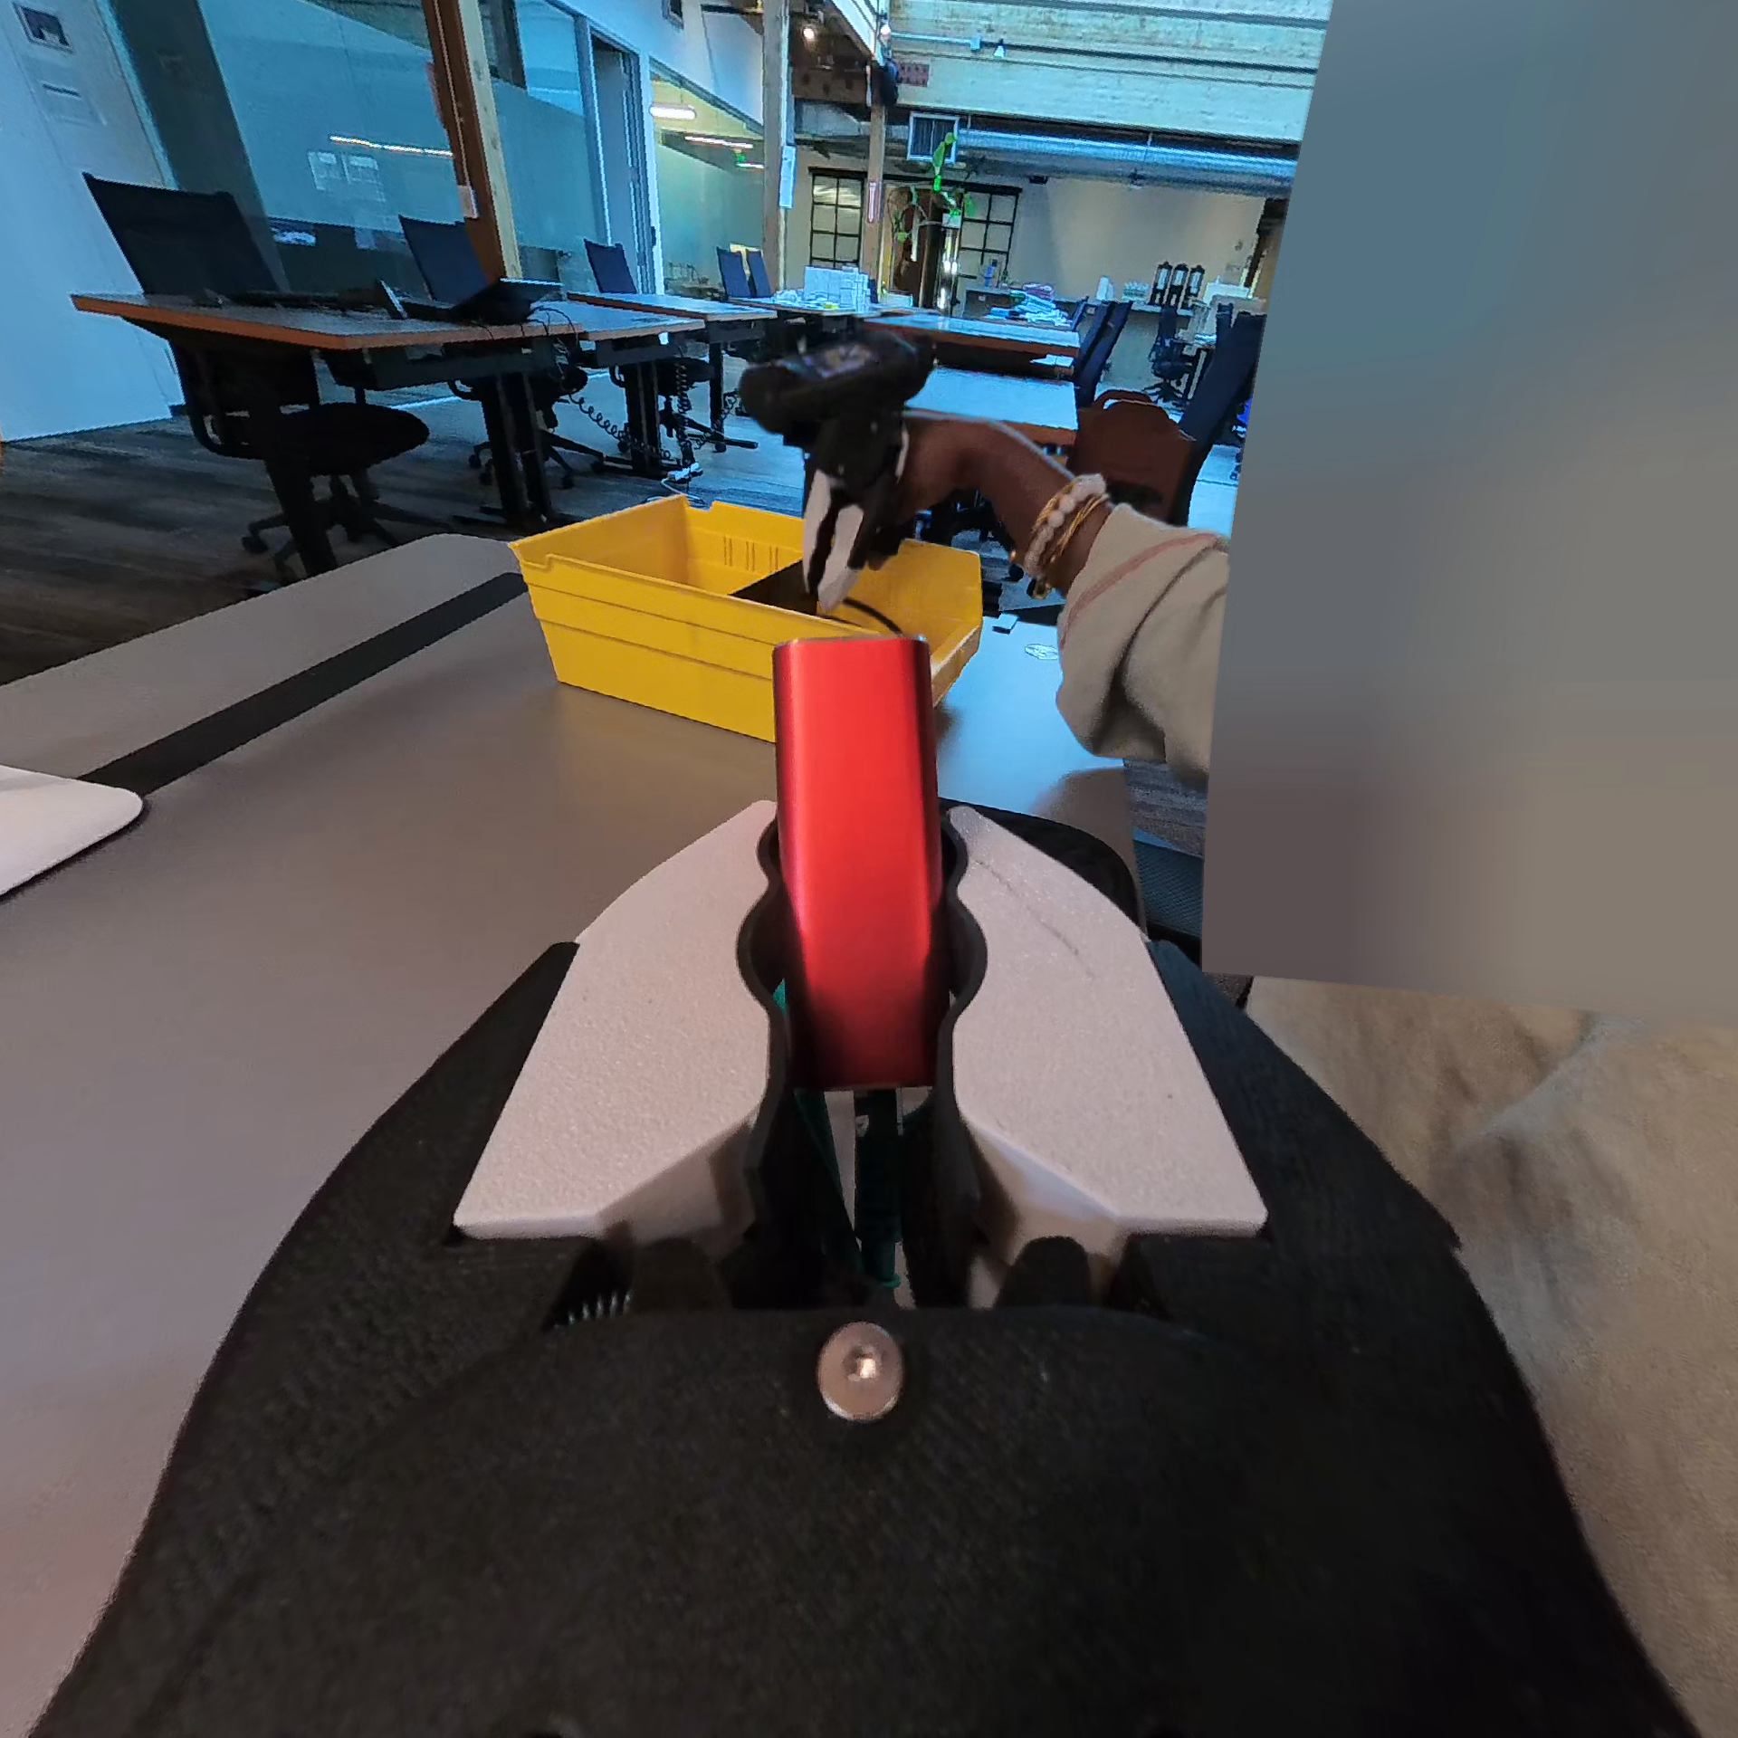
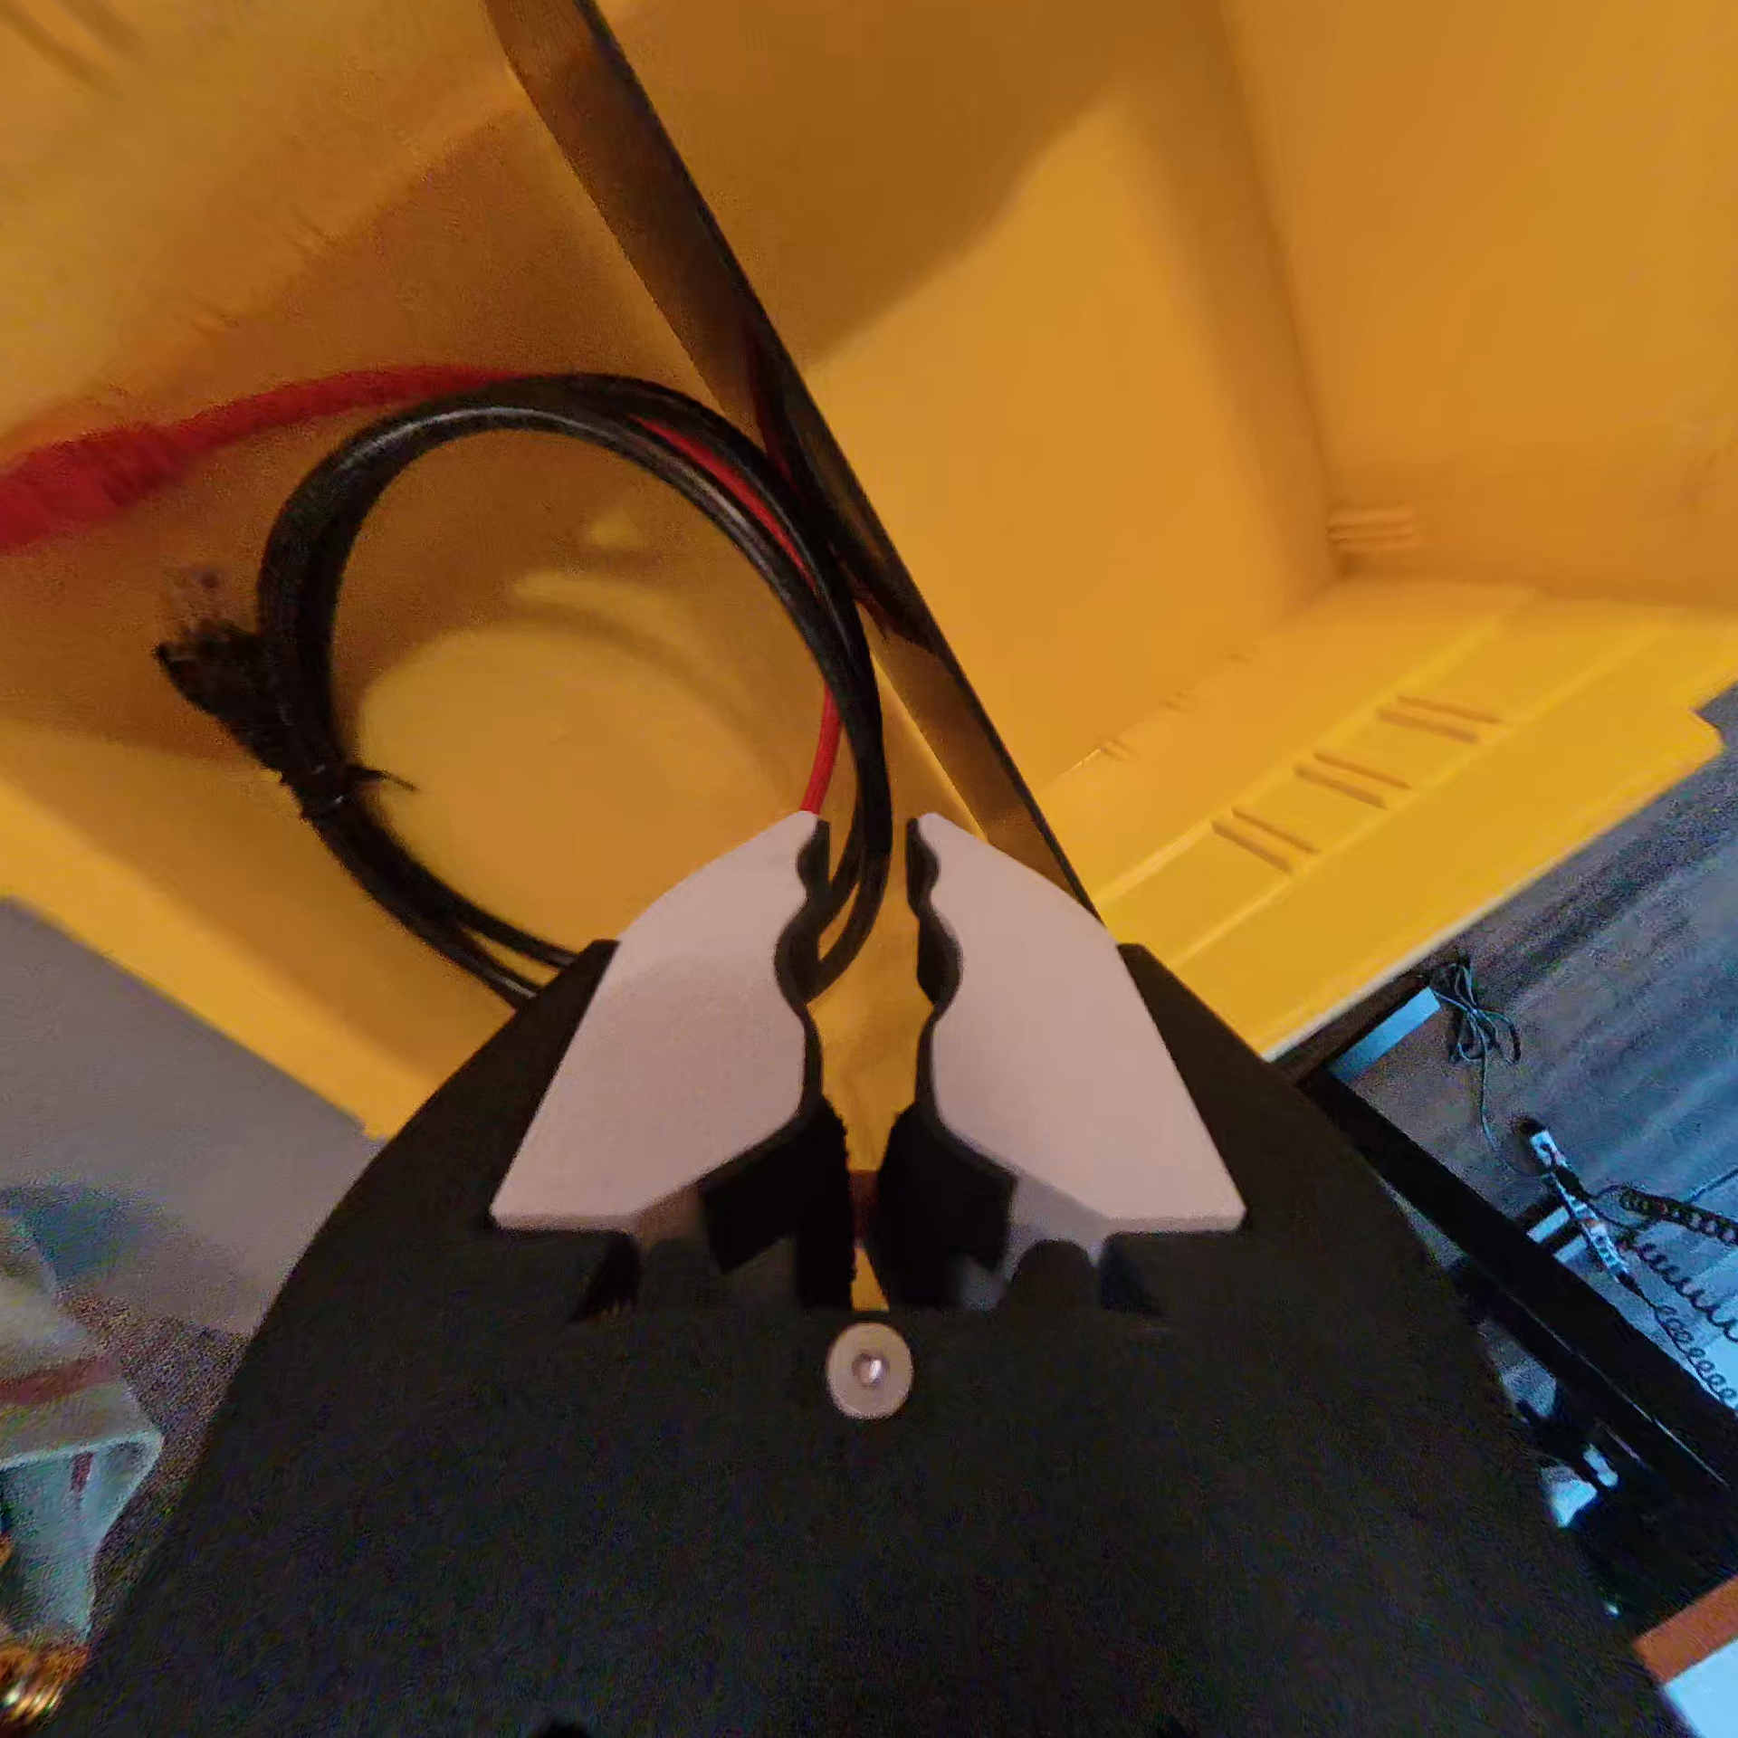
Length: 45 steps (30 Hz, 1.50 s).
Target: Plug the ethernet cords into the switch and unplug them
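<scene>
One grey table point(image 1: 395, 846) bears a yellow bin point(image 1: 658, 621); office desks point(image 1: 310, 320) behind.

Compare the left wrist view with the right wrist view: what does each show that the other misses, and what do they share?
Only the left wrist view shows the left gripper shut on a red metal device, presumably the switch, plus the grey table, the person's sleeve and the office behind.

Only the right wrist view shows the bin's contents: a coiled black cord tied in a bundle, a red cord and the black divider.

Both show the yellow bin and the right gripper, fingers slightly apart around the black cord.
</scene>
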### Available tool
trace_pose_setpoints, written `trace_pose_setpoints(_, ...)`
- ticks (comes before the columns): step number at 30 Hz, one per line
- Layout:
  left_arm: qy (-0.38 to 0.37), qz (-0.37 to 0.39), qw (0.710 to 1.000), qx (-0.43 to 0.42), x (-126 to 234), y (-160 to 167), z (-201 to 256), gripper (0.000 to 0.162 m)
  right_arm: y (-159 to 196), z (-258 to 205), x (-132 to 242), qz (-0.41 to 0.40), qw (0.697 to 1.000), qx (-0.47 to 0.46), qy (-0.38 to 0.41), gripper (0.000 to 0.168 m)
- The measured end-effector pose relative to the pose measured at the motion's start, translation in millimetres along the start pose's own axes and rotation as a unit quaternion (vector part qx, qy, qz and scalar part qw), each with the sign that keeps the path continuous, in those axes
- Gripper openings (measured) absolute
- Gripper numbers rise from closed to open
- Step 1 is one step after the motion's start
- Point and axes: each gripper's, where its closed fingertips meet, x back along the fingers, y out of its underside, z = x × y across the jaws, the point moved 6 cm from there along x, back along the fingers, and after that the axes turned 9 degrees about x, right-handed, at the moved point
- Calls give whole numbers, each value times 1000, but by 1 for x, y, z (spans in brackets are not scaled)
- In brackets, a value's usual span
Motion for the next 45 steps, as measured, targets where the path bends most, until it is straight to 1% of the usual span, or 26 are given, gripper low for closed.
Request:
trace_pose_setpoints(2,-1,0,1000,2,0,0,-1,28,-4,-2,-10,-4,1000,-5,7,28)
trace_pose_setpoints(3,-2,0,1000,2,0,0,-1,28,-4,-3,-10,-5,1000,-10,19,31)
trace_pose_setpoints(5,-7,0,1000,4,0,-1,-2,28,-5,-5,-3,5,998,-24,53,41)
trace_pose_setpoints(7,-7,4,1000,8,1,-1,-3,28,-9,-7,15,41,993,-51,102,52)
trace_pose_setpoints(8,-5,5,1000,12,1,-1,-4,28,-13,-9,26,68,987,-66,133,62)
trace_pose_setpoints(10,-4,6,1000,18,0,-1,-5,28,-28,-22,52,147,971,-85,171,75)
trace_pose_setpoints(12,-3,3,1000,18,0,-1,-5,28,-58,-48,82,271,942,-69,184,85)
trace_pose_setpoints(13,-3,0,1000,16,0,-1,-5,28,-79,-69,98,352,920,-43,167,85)
trace_pose_setpoints(14,-2,-2,1000,14,-1,-1,-4,28,-103,-95,114,433,892,-5,132,84)
trace_pose_setpoints(15,-1,-5,1000,13,-2,-1,-4,28,-125,-124,129,504,858,38,87,82)
trace_pose_setpoints(16,1,-8,1000,12,-3,0,-3,28,-146,-153,140,558,825,82,40,77)
trace_pose_setpoints(17,3,-10,1000,10,-4,0,-2,28,-165,-181,147,588,799,124,-6,76)
trace_pose_setpoints(19,7,-14,1000,7,-5,0,-1,28,-200,-227,150,609,767,185,-76,74)
trace_pose_setpoints(20,8,-16,1000,6,-6,1,0,28,-216,-244,149,611,758,203,-108,73)
trace_pose_setpoints(22,11,-23,1000,-1,-7,1,1,28,-242,-269,143,599,748,233,-163,73)
trace_pose_setpoints(26,22,-32,999,-11,-7,3,5,28,-278,-287,130,564,755,276,-191,57)
trace_pose_setpoints(27,27,-32,999,-11,-7,3,5,28,-284,-290,126,552,757,289,-197,52)
trace_pose_setpoints(28,32,-33,999,-12,-6,3,6,28,-287,-294,124,543,756,305,-203,36)
trace_pose_setpoints(30,32,-16,999,-15,-2,1,5,29,-290,-293,122,550,750,307,-204,31)
trace_pose_setpoints(31,24,8,1000,-12,1,-3,4,31,-289,-291,123,561,743,298,-213,28)
trace_pose_setpoints(33,-11,79,997,-1,14,-17,-1,47,-287,-284,124,598,729,257,-213,27)
trace_pose_setpoints(36,-50,197,979,22,39,-37,0,49,-280,-267,127,665,700,178,-189,27)
trace_pose_setpoints(38,-51,223,973,41,44,-38,5,49,-273,-256,131,709,674,122,-168,27)
trace_pose_setpoints(39,-42,214,974,59,40,-34,8,49,-270,-251,133,729,658,97,-161,26)
trace_pose_setpoints(42,25,171,974,145,11,-14,16,49,-261,-243,142,781,604,40,-155,27)
trace_pose_setpoints(45,81,195,953,218,-27,-4,19,60,-257,-242,150,821,549,-5,-155,27)
